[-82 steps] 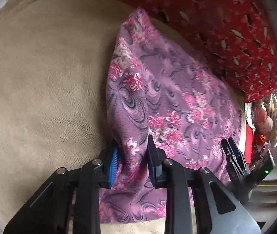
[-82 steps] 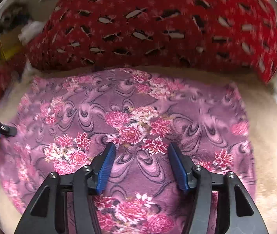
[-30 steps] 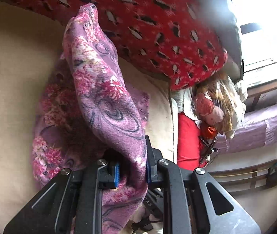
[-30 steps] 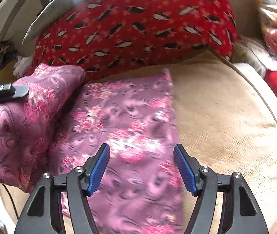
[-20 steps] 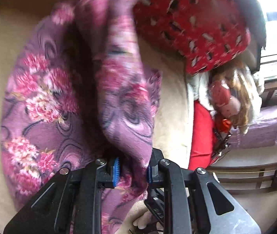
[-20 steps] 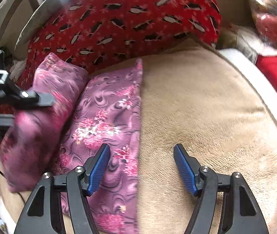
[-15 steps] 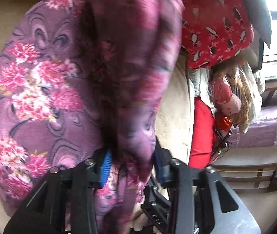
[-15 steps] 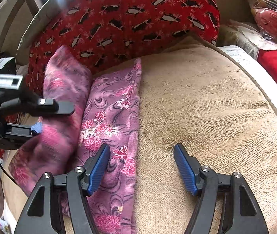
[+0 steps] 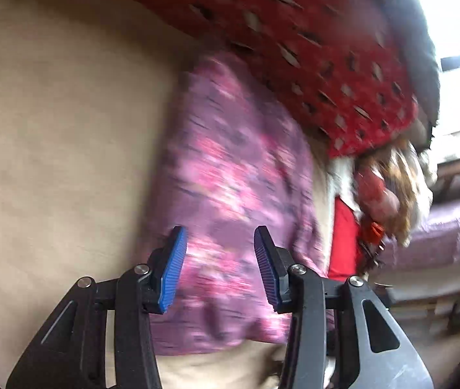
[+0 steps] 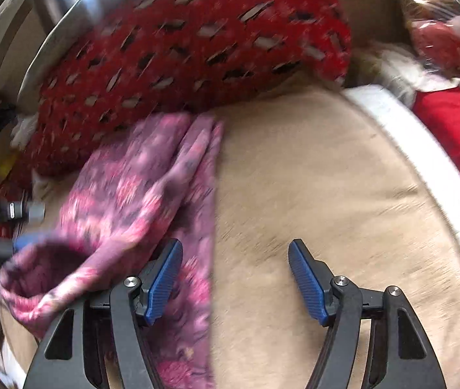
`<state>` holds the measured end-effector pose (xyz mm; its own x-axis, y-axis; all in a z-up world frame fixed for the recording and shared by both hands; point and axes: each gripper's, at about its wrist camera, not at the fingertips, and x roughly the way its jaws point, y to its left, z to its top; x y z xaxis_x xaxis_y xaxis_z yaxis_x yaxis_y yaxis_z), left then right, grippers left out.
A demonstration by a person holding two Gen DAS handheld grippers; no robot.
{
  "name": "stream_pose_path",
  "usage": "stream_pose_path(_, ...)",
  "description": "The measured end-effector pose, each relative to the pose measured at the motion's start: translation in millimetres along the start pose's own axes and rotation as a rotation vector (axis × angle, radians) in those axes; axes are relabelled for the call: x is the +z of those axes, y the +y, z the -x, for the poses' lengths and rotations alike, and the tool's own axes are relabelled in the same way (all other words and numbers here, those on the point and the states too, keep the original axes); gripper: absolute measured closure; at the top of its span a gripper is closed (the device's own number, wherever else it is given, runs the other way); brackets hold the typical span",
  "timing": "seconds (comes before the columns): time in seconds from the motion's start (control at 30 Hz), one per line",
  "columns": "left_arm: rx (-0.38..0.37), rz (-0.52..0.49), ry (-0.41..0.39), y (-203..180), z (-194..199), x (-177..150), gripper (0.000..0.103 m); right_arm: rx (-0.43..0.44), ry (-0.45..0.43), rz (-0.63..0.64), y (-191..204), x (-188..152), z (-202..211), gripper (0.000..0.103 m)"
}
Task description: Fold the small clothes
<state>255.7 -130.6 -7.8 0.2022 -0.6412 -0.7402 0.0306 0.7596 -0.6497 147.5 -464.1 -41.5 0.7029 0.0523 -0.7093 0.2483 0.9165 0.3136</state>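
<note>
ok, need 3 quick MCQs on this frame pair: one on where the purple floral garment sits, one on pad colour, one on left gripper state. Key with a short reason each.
1. Where does the purple floral fabric garment lie?
A. on the beige plush blanket, just in front of the red patterned pillow
B. on top of the red patterned pillow
C. on the floor

2. What colour are the ribbed pads on the gripper fingers?
A. green
B. blue
C. white

3. What state is the left gripper in?
A. clamped on the garment
B. clamped on the pillow
C. jaws apart, nothing pinched

Key:
1 A: the garment rests on the beige plush blanket, its far end close under the red patterned pillow.
2 B: the pads are blue in both wrist views.
3 C: the jaws stand apart over the garment and no cloth is pinched between the pads.
</note>
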Motion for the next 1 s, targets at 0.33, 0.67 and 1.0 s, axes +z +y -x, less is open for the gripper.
stream_pose_path(0.33,0.018,-0.036,0.027,4.5,-15.8,2.8,0.052,0.181,0.107,-0.163,7.8,51.1,-37.3,0.032)
stream_pose_path(0.67,0.046,-0.092,0.012,-4.6,-10.4,1.3,0.05,0.228,0.109,0.117,70.4,49.7,-46.2,0.093)
stream_pose_path(1.0,0.15,-0.154,0.007,0.5,-24.7,-3.8,0.037,0.24,0.06,-0.233,-8.5,36.2,-40.7,0.078)
